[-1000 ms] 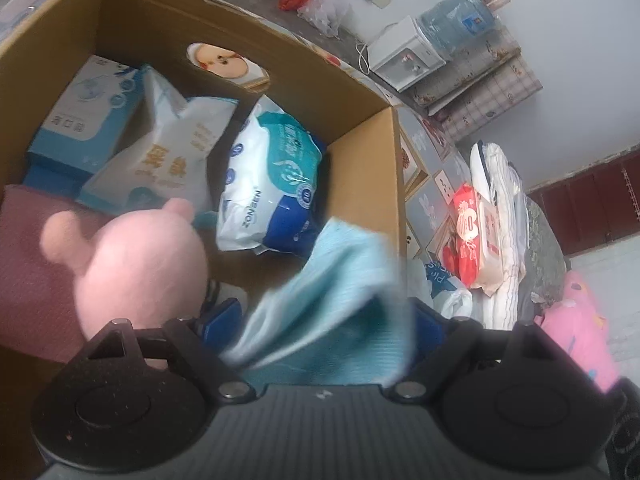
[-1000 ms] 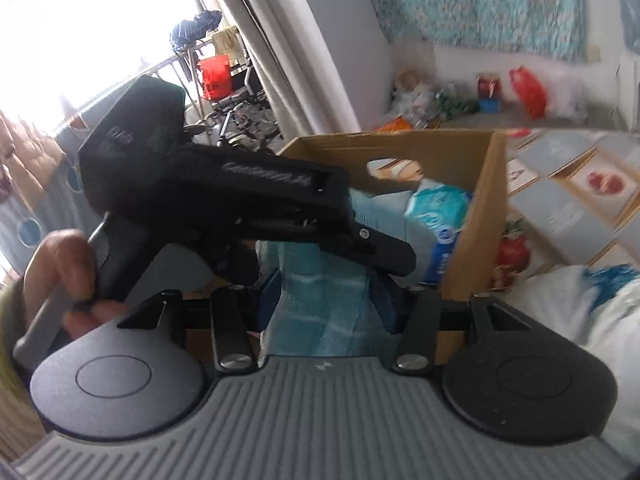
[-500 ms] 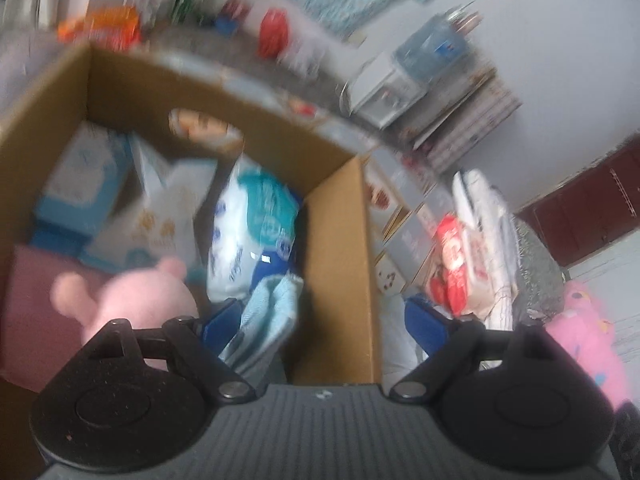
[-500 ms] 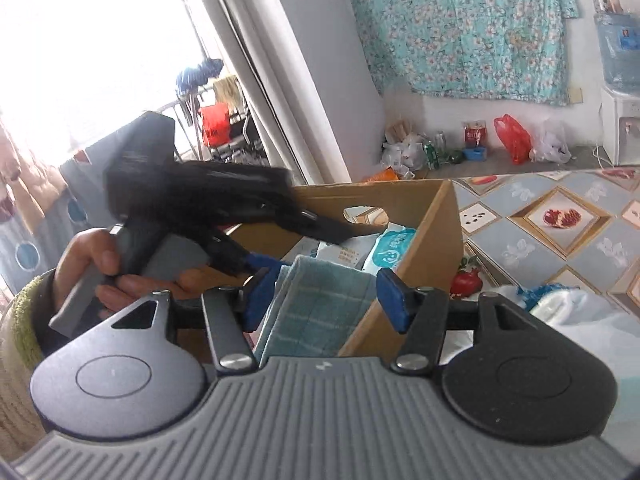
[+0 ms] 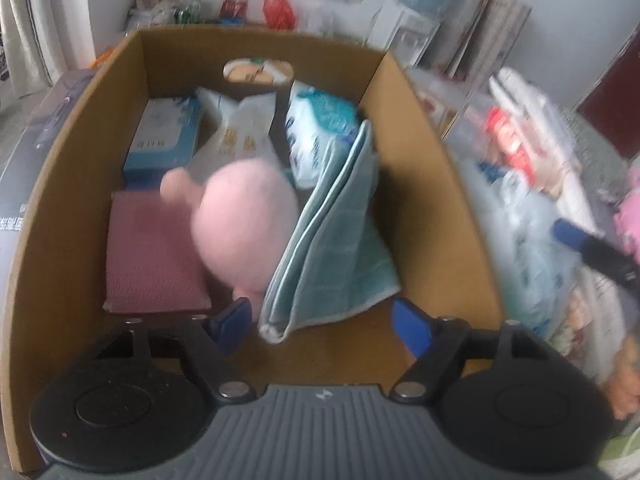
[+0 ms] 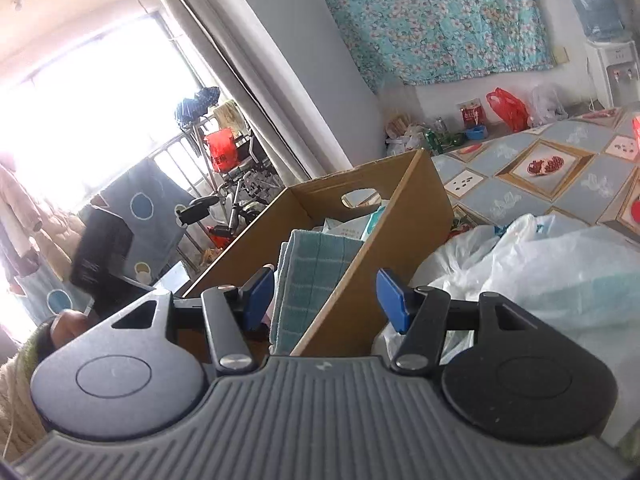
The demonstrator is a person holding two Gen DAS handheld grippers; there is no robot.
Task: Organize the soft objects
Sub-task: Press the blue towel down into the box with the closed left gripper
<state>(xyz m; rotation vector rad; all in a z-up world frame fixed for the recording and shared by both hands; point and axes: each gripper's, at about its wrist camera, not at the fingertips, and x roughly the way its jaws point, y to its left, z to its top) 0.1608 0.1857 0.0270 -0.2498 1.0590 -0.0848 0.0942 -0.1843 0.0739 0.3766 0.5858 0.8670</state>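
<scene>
- Left gripper (image 5: 322, 320) hangs over the near end of the cardboard box (image 5: 436, 184), tilted down into it; jaws wide apart w/ nothing clamped. They've just been closing a bit, but the pads touch nothing.
- Teal towel (image 5: 332, 240), folded, stands on edge inside the box, leaning vs the right wall, just beyond the left fingertips; its near corner sits between the blue pads but apart from them.
- Pink plush (image 5: 244, 224) lies just left of the towel, touching it, partly on a folded maroon cloth (image 5: 148, 256) flat on the box floor.
- Far end of box: blue-white tissue pack (image 5: 320, 132) next to the towel's top, a pale pouch (image 5: 244, 132) and a light-blue carton (image 5: 168, 136) to its left.
- Right gripper (image 6: 326, 294) is outside the box at its near right corner, pointing roughly level; jaws partway open, straddling the box wall in view, gripping nothing.
- Right-wrist view: towel top pokes above the box rim, inside the wall; white plastic bags (image 6: 540, 264) piled just right of the box.
- Left-wrist view is motion-blurred, so labels can't be read.
</scene>
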